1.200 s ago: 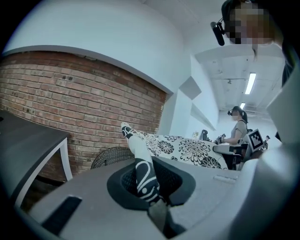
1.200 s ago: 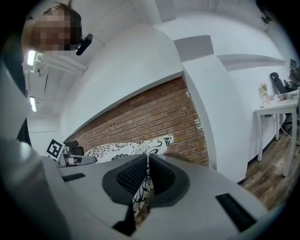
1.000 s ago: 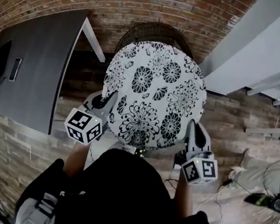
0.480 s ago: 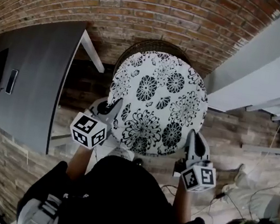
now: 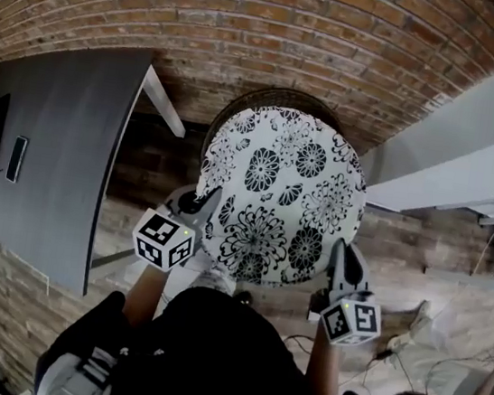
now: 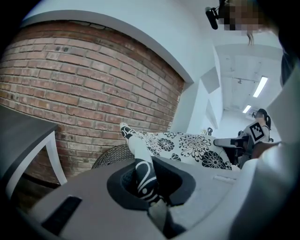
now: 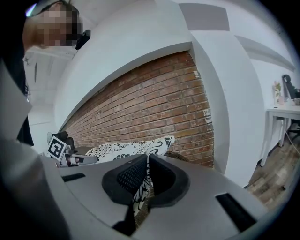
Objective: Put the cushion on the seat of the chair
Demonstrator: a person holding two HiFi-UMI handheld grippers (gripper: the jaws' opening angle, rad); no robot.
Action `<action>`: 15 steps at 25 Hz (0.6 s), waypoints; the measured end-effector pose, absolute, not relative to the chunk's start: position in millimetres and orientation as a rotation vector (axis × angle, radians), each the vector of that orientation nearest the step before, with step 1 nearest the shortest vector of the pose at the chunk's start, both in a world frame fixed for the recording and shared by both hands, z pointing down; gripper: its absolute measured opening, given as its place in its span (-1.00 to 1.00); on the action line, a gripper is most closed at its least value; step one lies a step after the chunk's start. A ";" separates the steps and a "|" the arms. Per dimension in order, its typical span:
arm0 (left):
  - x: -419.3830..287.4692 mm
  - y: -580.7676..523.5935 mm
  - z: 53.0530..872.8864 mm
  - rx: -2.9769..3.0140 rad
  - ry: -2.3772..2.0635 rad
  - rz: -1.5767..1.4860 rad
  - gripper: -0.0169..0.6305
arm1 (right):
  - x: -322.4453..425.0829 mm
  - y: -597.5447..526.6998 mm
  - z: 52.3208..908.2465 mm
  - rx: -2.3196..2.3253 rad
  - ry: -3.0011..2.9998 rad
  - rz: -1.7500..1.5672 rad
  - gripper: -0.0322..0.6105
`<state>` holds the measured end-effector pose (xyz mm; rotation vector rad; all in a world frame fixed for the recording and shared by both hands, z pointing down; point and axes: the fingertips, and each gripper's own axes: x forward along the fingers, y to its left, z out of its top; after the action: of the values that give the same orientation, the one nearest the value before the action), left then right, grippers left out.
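Currently, you hold the cushion [image 5: 280, 192] in the air over the wicker chair [image 5: 240, 102]; it appears not yet set on the seat. The left tool [image 5: 208, 203] is clamped on the cushion's left edge, and the right tool [image 5: 342, 254] on its right edge. Remaining steps: lower the cushion onto the seat, then release both tools.

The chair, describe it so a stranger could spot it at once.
Find the brick wall along the top. At its foot, between the grey table and the white wall, stands the chair. It is the only dark woven thing, showing just past the flowered cushion.
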<state>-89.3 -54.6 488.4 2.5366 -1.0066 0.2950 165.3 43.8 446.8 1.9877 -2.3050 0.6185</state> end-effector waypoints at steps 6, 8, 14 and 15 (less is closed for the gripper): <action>-89.0 -55.8 488.3 2.481 -1.013 0.307 -0.91 | 164.5 29.3 444.3 1.924 -2.286 0.677 -0.86; -88.1 -55.9 491.7 2.464 -1.014 0.305 -0.91 | 163.3 24.2 446.4 1.898 -2.285 0.684 -0.86; -86.4 -59.6 508.3 2.422 -1.010 0.290 -0.91 | 157.4 11.7 457.4 1.833 -2.277 0.695 -0.86; -86.6 -60.2 510.5 2.418 -1.013 0.294 -0.91 | 156.7 10.6 459.3 1.824 -2.278 0.700 -0.86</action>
<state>-86.6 -60.2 510.5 2.4185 -1.0130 0.2945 156.7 10.6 459.3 1.8238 -2.2783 0.7003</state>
